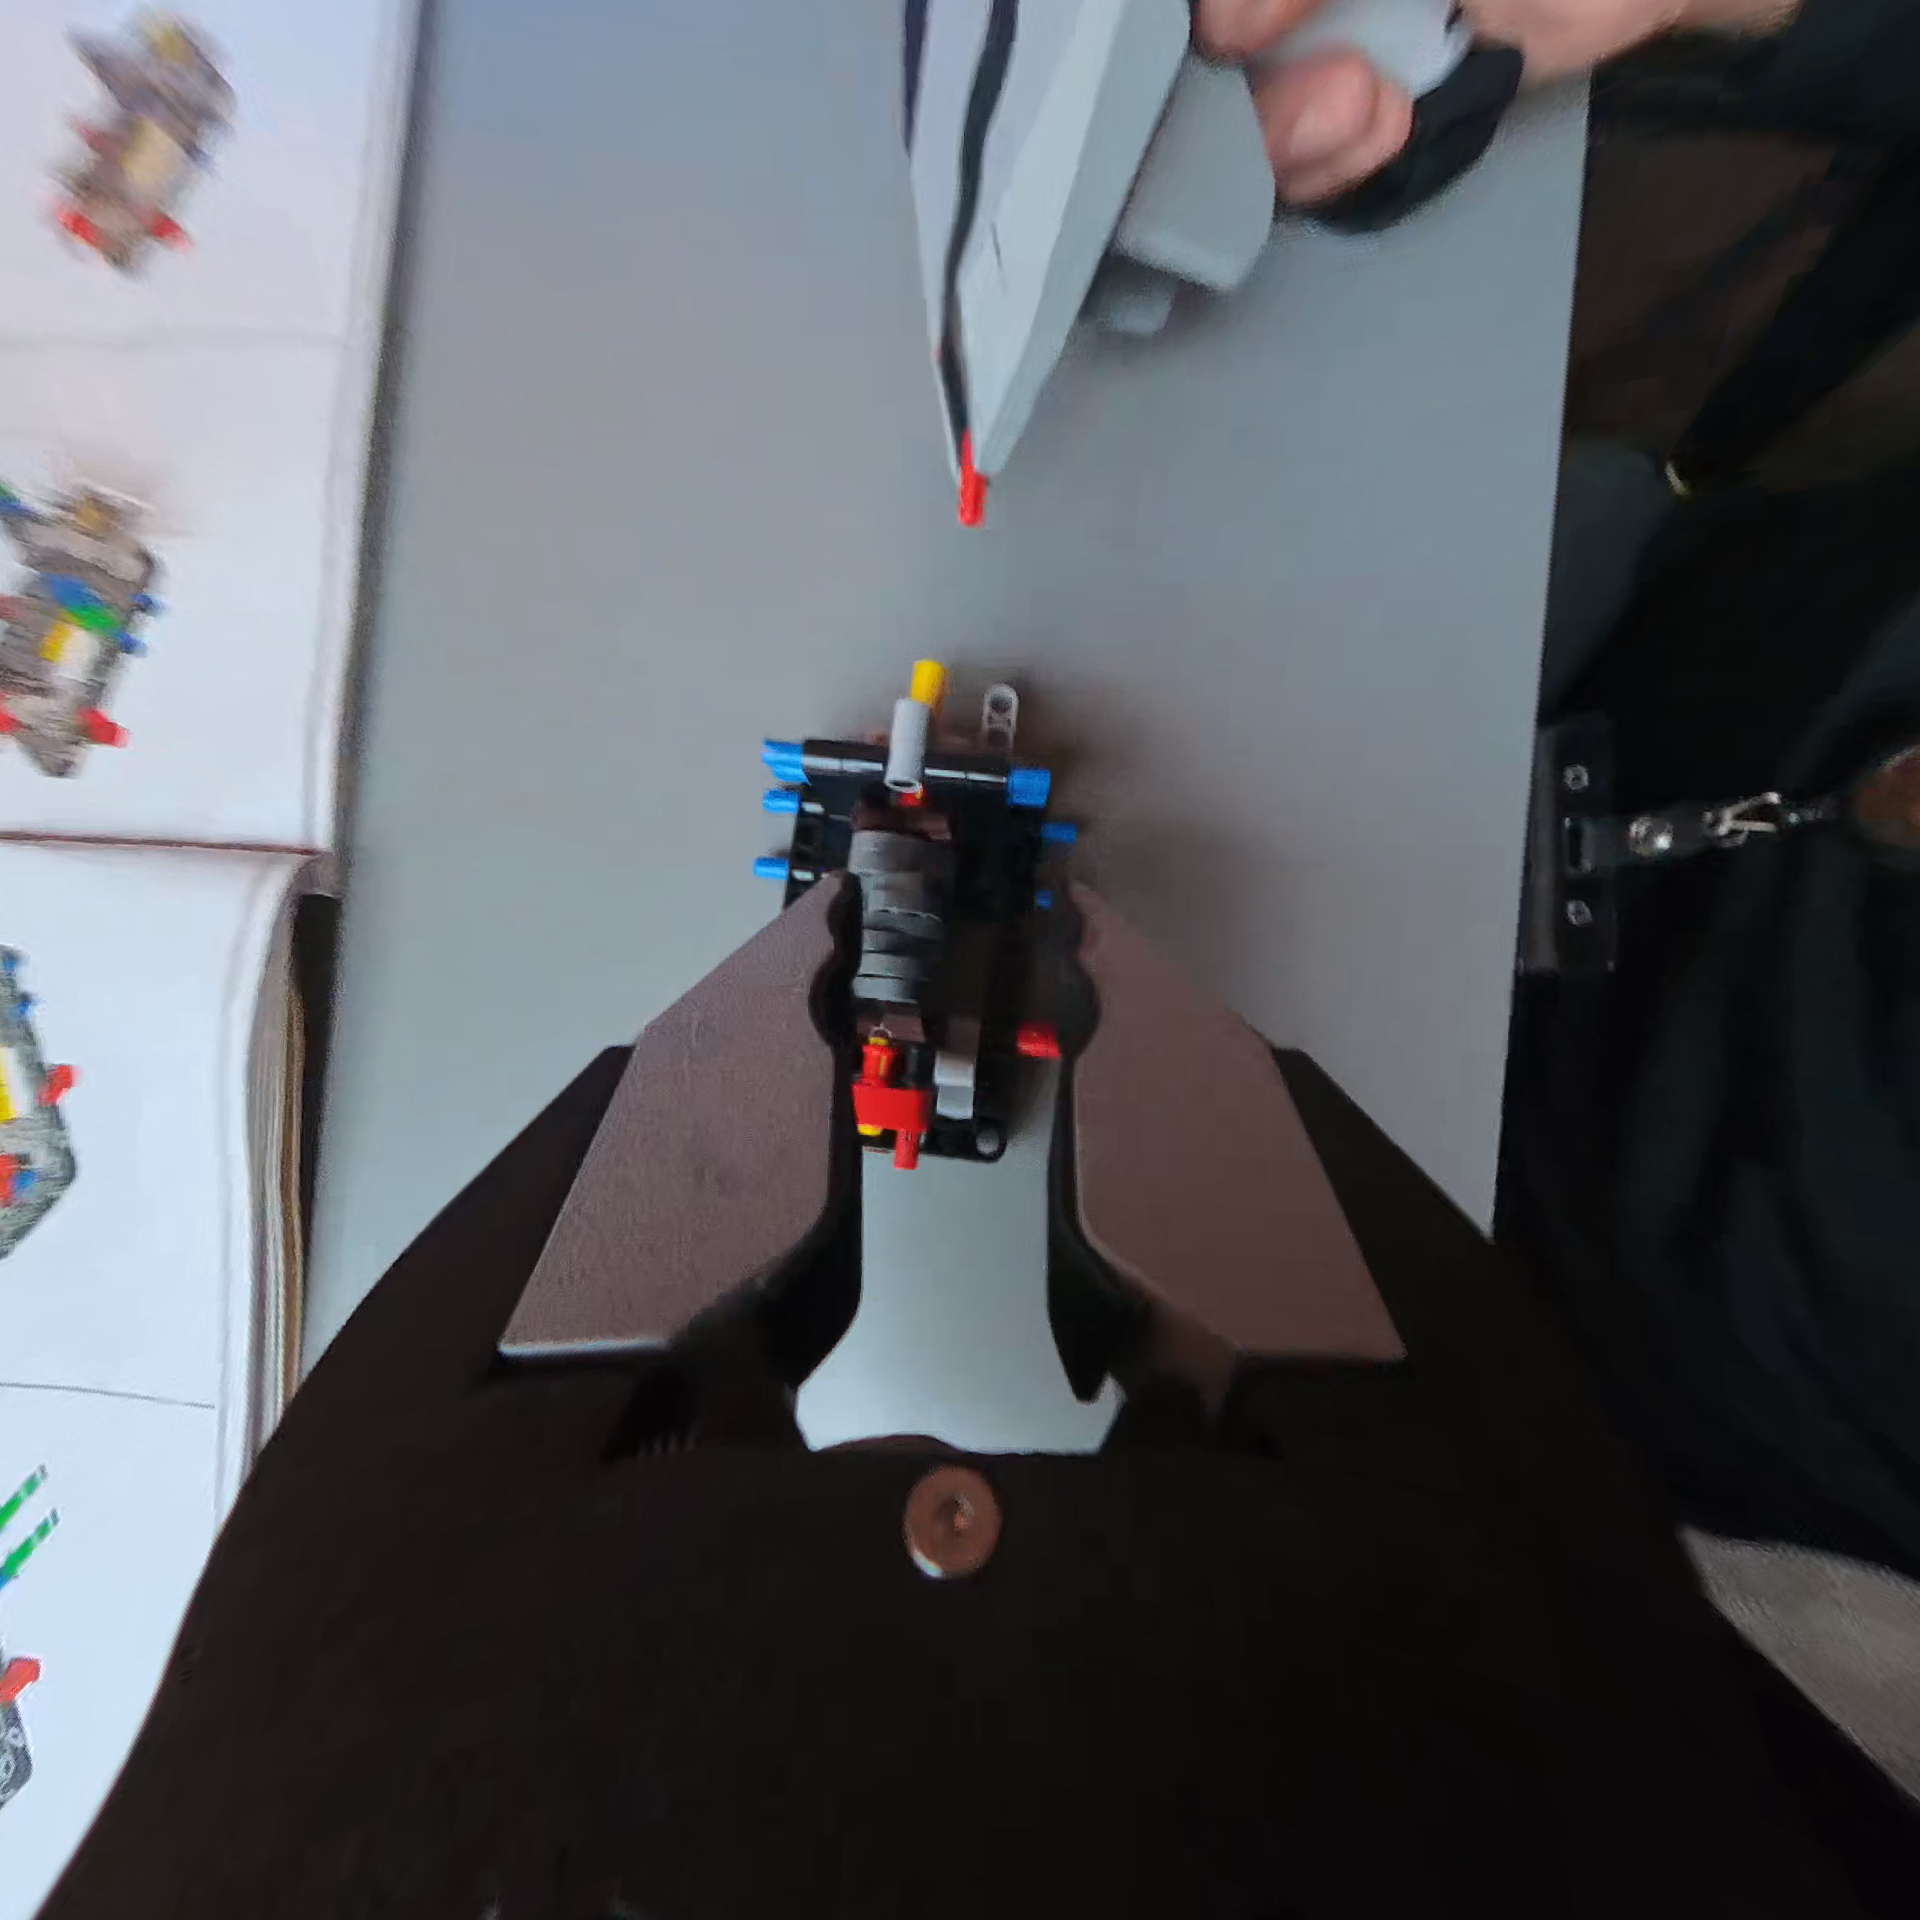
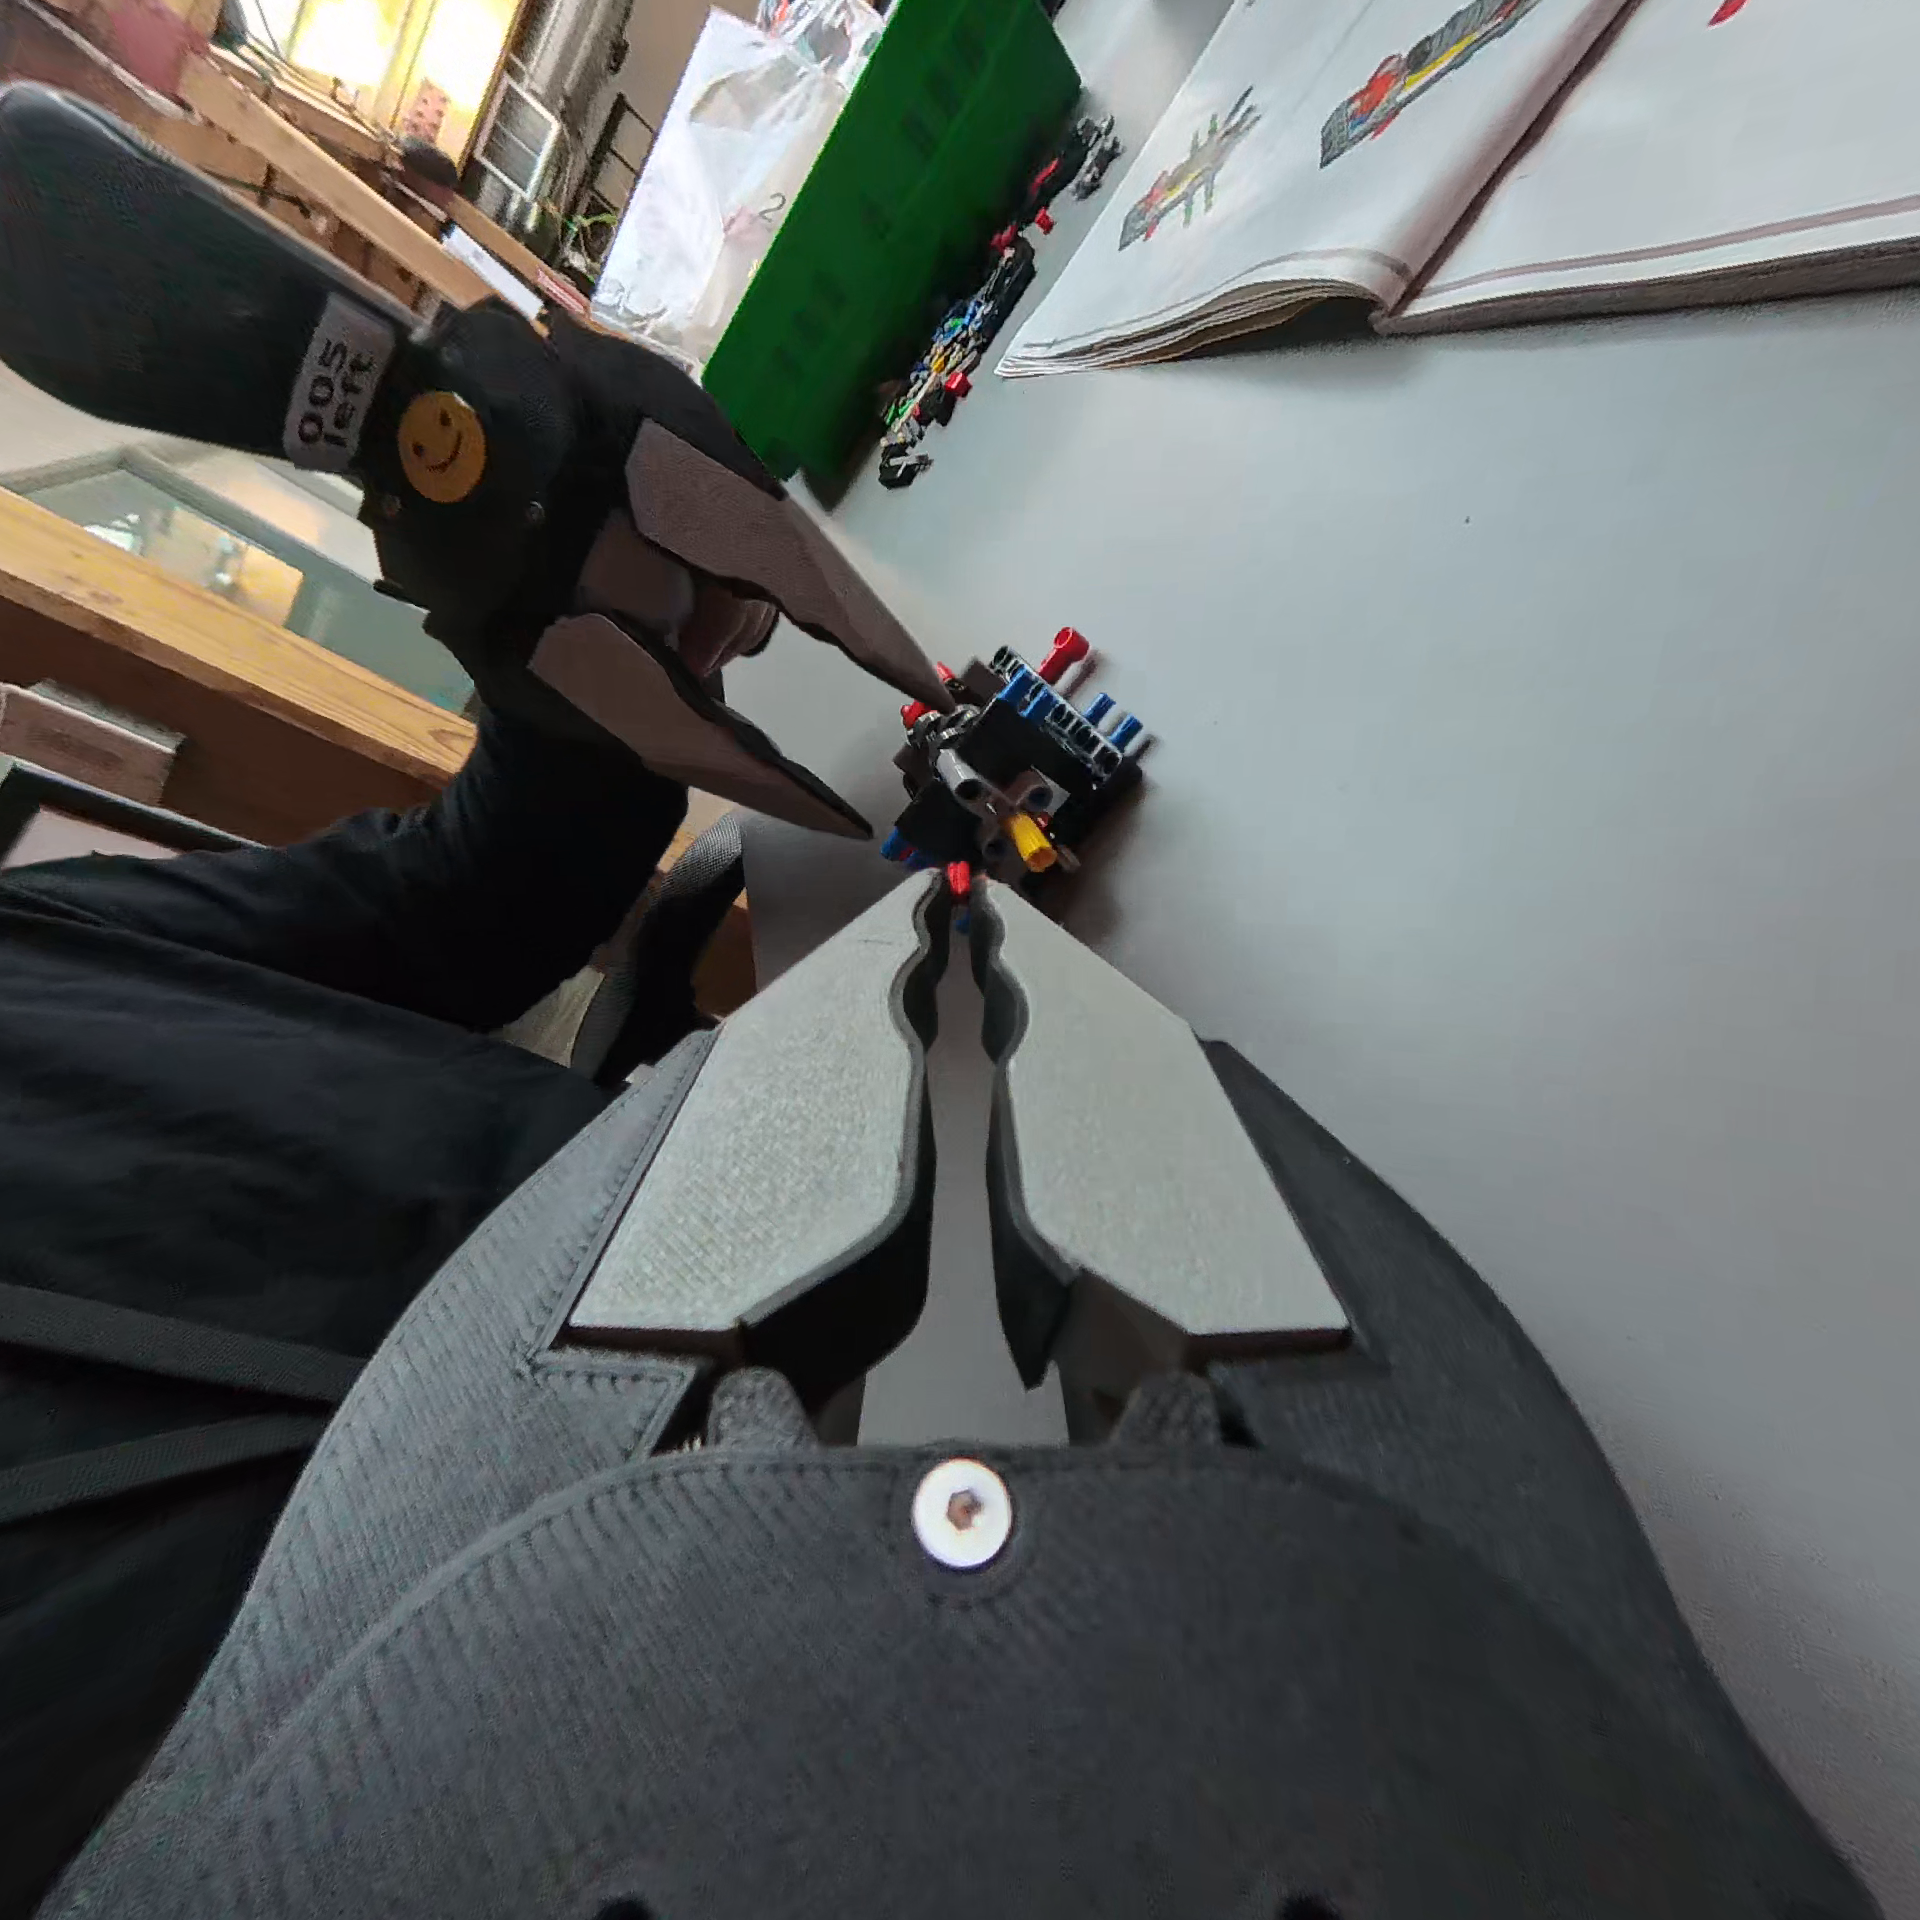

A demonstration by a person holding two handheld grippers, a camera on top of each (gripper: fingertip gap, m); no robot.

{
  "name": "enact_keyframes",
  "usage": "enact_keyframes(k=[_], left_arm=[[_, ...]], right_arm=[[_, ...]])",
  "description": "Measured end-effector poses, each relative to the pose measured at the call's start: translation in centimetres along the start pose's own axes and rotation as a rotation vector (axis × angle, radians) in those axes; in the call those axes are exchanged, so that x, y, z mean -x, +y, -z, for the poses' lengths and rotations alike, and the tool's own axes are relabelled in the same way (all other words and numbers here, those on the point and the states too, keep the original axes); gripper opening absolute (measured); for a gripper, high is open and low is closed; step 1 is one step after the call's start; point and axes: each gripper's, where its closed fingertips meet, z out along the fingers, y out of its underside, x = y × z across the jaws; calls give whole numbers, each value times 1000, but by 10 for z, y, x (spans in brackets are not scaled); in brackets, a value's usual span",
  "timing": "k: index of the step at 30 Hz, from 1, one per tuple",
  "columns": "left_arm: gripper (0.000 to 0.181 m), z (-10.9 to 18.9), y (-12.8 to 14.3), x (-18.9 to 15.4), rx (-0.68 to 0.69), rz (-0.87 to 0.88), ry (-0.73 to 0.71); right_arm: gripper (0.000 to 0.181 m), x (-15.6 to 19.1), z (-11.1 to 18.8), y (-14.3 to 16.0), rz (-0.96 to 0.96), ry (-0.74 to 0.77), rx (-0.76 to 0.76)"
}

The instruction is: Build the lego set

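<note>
A small black Lego assembly (image 1: 899, 914) with blue pins, a yellow pin, red parts and a grey ribbed stack lies on the grey table (image 1: 623, 520). My left gripper (image 1: 958, 902) straddles it, with both fingers pressed against its sides. It also shows in the right wrist view (image 2: 1039, 738), with the left gripper (image 2: 906, 767) around it. My right gripper (image 2: 958, 888) is shut on a small red pin (image 2: 957, 876), held just short of the assembly's yellow-pin end. In the left wrist view the right gripper (image 1: 971, 478) hangs above the table with the red pin (image 1: 971, 499) at its tip.
An open instruction booklet (image 1: 135, 623) lies along the left of the table and also shows in the right wrist view (image 2: 1455, 156). A green bin (image 2: 904, 208) and loose Lego pieces (image 2: 956, 322) sit farther off. The table edge (image 1: 1538, 831) and a person in dark clothing are close by. Some 7 centimeters of space lies between my two pairs of fingers.
</note>
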Motion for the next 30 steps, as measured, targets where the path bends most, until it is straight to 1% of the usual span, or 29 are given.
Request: enact_keyframes(k=[2,3,4,5,6,10,12,14,15,18,19,21,22,24,25,27,28,30], left_arm=[[34,-8,8,3,83,-7,11],[32,-10,9,6,102,-21,5],[25,-11,9,9,116,-35,-3],[15,-11,9,9,123,-52,2],[14,-12,8,9,125,-54,9],[16,-15,5,5,90,2,54],[27,-19,11,3,107,12,65],[26,-24,16,1,137,6,66],[24,-25,17,2,150,-4,53],[23,-26,16,5,154,-53,3],[23,-26,14,5,139,-61,-10],[23,-22,7,7,63,-77,-57],[23,-17,0,8,-2,-91,-87],[23,-1,-19,10,-186,-107,-168],[23,9,-29,5,-289,-132,-186],[22,32,-48,-3,-497,-184,-265],[22,40,-54,-8,-576,-204,-288],[22,49,-58,-12,-659,-209,-335]], right_arm=[[0,-1,-2,1,-10,-17,11],[0,-2,-2,1,-16,-26,15],[0,-3,-1,1,-19,-28,18],[0,-4,-1,0,-16,-22,22],[0,-7,0,0,-11,-10,27],[0,-10,2,0,-14,-6,31],[0,-10,2,1,-12,-8,38],[0,-9,1,3,-9,-12,50],[0,-8,1,4,-6,-13,52],[0,-7,2,6,0,-12,59],[0,-6,3,6,3,-13,60],[0,1,5,6,21,-38,43],[0,8,6,3,34,-56,22],[0,26,12,-3,67,-84,-8],[0,38,15,-9,99,-96,-28],[0,62,20,-20,189,-89,-29],[0,73,22,-26,239,-80,-27],[0,95,24,-38,325,-75,-16]])
